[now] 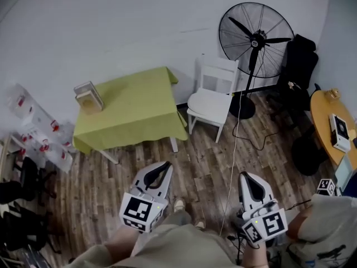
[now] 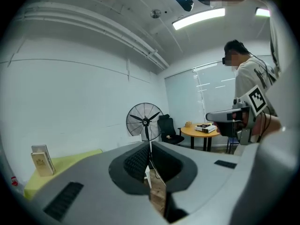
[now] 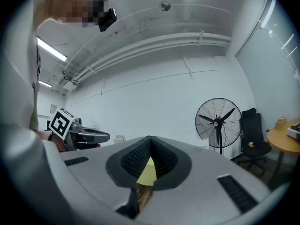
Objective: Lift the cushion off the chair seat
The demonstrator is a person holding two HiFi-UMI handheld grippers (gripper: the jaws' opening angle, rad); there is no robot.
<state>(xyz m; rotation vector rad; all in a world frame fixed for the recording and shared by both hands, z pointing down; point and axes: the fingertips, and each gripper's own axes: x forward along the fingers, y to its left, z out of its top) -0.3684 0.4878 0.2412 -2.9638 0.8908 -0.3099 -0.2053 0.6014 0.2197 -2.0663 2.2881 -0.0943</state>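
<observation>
Across the room a white wooden chair (image 1: 218, 74) stands against the wall, with a white cushion (image 1: 210, 104) lying flat on its seat. Both grippers are held low near the person's body, far short of the chair. My left gripper (image 1: 165, 165) is shut, its tips meeting with nothing between them, and in the left gripper view this left gripper (image 2: 150, 145) points level toward the fan. My right gripper (image 1: 246, 176) is shut and empty too. In the right gripper view this right gripper (image 3: 149, 138) faces the wall, with the green table showing through the gap behind its tips.
A table under a green cloth (image 1: 131, 108) stands left of the chair with a small box (image 1: 89, 97) on it. A pedestal fan (image 1: 255, 37), a black office chair (image 1: 299, 66) and a round wooden table (image 1: 326, 121) fill the right. A white cable (image 1: 235, 138) trails over the wood floor.
</observation>
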